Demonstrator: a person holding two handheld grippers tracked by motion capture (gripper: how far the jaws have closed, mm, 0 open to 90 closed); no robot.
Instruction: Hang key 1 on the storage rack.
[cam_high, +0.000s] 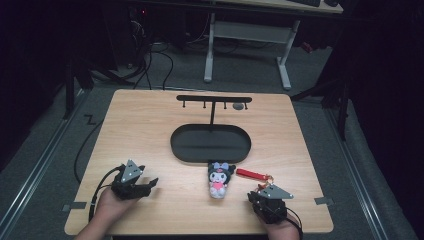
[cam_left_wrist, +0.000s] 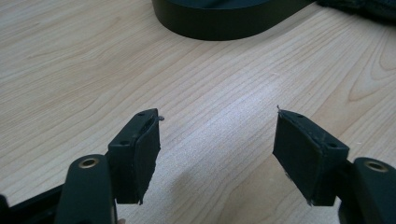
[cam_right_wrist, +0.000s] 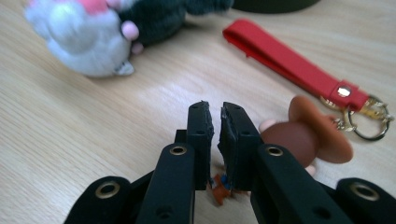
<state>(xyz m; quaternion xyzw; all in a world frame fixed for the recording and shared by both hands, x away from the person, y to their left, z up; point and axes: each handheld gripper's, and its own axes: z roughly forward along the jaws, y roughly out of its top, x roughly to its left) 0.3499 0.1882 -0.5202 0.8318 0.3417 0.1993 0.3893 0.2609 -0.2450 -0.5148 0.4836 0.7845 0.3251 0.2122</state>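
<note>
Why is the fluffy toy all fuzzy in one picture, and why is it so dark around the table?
In the right gripper view the plush toy is blurred, out of focus. In the high view the table is lit while the floor around it stays dark. In the left gripper view the wood shows pale glare.

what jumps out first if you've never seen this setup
A plush toy with dark ears and a pink front lies mid-table, just in front of a black oval tray whose stand carries a hook bar. Right of the toy lies a red strap with a gold ring and a brown figure; the right gripper sits shut beside it, the left gripper open.
</note>
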